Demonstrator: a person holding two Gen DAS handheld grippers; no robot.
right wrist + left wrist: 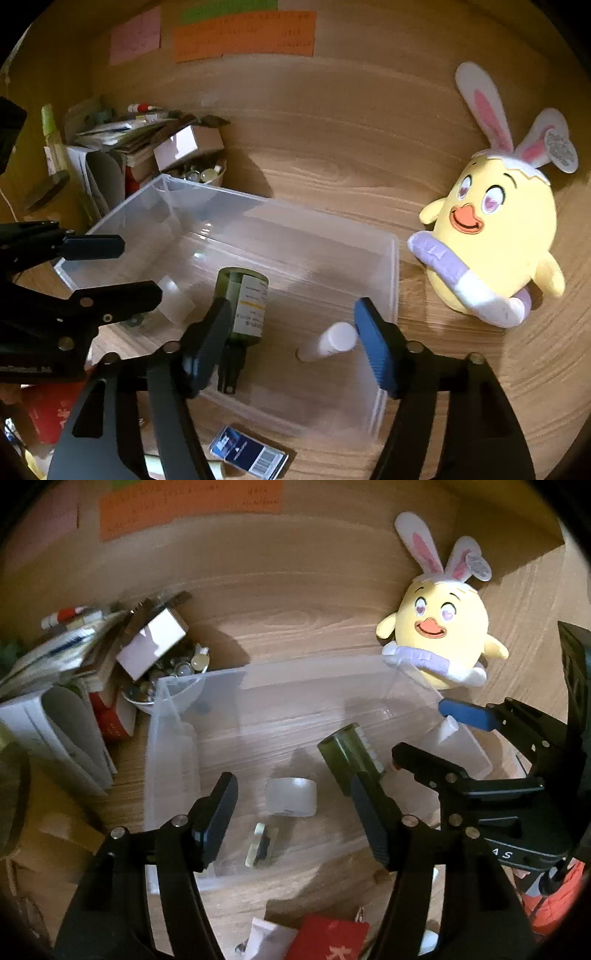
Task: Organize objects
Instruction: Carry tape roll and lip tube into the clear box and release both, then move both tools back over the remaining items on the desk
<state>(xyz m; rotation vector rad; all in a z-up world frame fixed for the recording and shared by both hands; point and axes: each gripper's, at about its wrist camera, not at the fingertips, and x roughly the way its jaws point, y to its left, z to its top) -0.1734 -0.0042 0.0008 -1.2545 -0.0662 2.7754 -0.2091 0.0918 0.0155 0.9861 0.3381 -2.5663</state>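
A clear plastic bin sits on a wooden worktop, seen from two cameras looking down along each tool. Both tools hang over the bin with jaws wide and nothing between the pads. Inside the bin, a dark green bottle lies on its side, its long axis running from about 12 to 6 o'clock in the right view, its black cap toward the camera. It rests just beside the right tool's left finger, at about 9 o'clock from the gap. A small white tube lies closer to the right finger, at about 3 o'clock. In the left view, the left tool frames a roll of clear tape at 12 o'clock. A yellow chick plush with rabbit ears sits outside the bin, at about 2 o'clock from the right tool, which looks the nearer one to reach it.
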